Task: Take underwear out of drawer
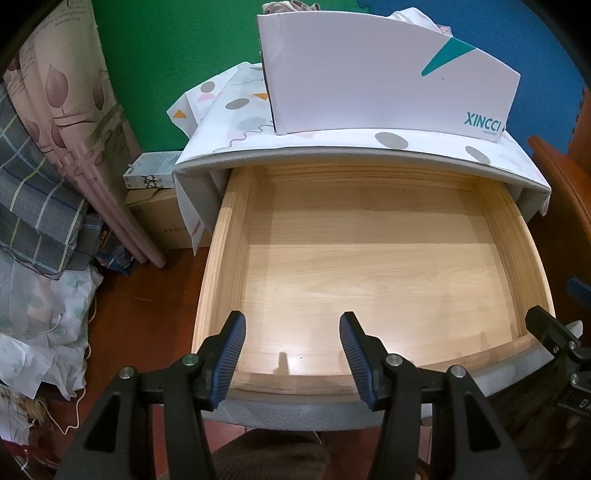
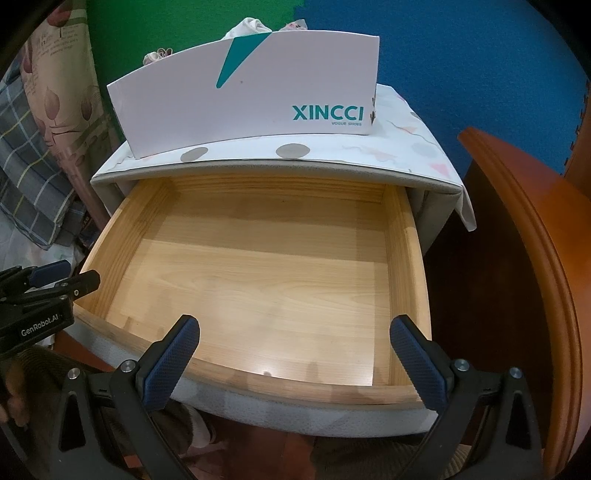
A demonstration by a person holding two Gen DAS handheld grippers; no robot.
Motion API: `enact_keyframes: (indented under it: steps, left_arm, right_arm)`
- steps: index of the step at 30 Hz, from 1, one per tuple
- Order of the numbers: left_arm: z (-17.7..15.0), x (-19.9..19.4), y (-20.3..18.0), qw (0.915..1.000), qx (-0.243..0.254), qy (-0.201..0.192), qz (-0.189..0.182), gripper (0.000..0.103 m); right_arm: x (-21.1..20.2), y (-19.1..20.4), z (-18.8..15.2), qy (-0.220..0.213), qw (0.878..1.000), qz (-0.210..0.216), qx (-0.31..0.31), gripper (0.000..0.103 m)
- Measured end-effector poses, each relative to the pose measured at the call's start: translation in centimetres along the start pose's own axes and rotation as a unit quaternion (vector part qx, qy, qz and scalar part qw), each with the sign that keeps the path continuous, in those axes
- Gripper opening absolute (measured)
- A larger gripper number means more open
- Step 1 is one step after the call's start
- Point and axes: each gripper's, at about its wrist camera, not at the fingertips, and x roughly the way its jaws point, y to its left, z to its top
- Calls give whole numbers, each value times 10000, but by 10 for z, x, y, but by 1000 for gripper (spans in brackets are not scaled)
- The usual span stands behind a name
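The right wrist view alone shows full box lettering. The drawer [image 2: 258,266] is pulled out, its wooden floor bare. Fabric [image 2: 247,27], possibly underwear, fills the white shoe box [image 2: 251,92] above. Left hand-held gripper [image 1: 292,328] and right hand-held gripper [image 2: 294,328] hover with jaws parted, gripping nothing.

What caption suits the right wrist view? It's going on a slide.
Open right gripper above an empty pulled-out wooden drawer, white shoe box on the cabinet top behind.
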Motion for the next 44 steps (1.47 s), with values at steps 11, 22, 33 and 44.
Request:
enact_keyframes:
  steps: [11, 22, 33, 44]
  left_arm:
    - [0, 1, 0, 10000, 16, 4, -91, 54]
    - [-1, 0, -5, 9999, 79, -24, -66, 54]
    - [-1, -1, -4, 10000, 62, -5, -58, 54]
    - [-1, -1, -2, 9999, 79, -47, -74, 54]
  right_arm:
    - [0, 1, 0, 12, 10000, 5, 11, 102]
    - [0, 2, 0, 19, 10000, -7, 1, 102]
    - [1, 3, -1, 41, 10000, -8, -22, 102]
    - [1, 3, -1, 44, 10000, -10, -23, 102]
